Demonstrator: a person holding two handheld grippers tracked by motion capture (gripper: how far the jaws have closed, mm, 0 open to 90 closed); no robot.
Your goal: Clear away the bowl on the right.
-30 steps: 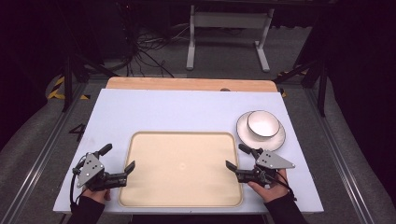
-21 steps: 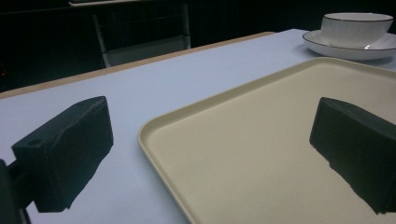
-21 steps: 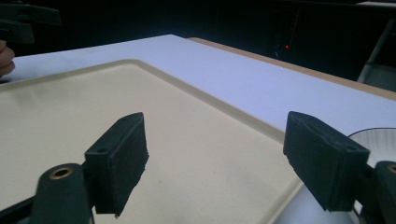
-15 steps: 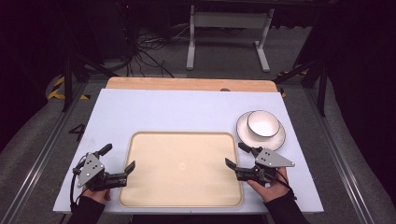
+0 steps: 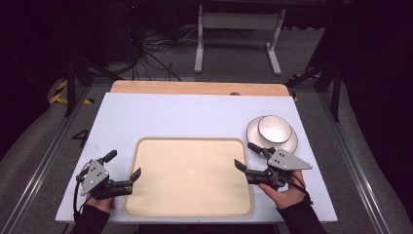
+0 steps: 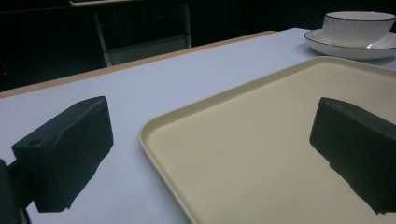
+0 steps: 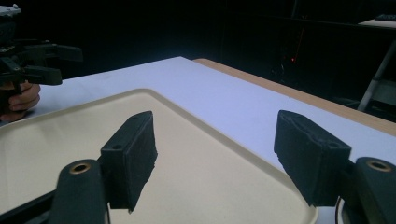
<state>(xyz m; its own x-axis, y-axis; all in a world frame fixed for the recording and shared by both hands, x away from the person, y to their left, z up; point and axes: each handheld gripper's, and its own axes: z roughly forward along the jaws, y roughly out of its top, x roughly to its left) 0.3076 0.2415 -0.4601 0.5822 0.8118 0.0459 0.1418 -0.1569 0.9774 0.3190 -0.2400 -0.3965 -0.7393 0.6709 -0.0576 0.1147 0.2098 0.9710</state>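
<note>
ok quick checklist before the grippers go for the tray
1. Tray bare: ok.
2. Left gripper open, jaws astride the tray's left rim, holding nothing: ok.
3. Right gripper open, jaws just been closing, nothing between them but the tray's right rim: ok.
4. Bowl upright on its saucer, off the tray: ok.
5. Right gripper's gap to the saucer: cannot tell.

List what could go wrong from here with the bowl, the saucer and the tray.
1. The right claw hangs open just in front of the bowl on its saucer; a careless reach may knock the bowl off.
2. The bowl merely sits on the saucer, so lifting the saucer alone might let it slide.
3. Both claws straddle the tray rim; the left claw may shove it.
</note>
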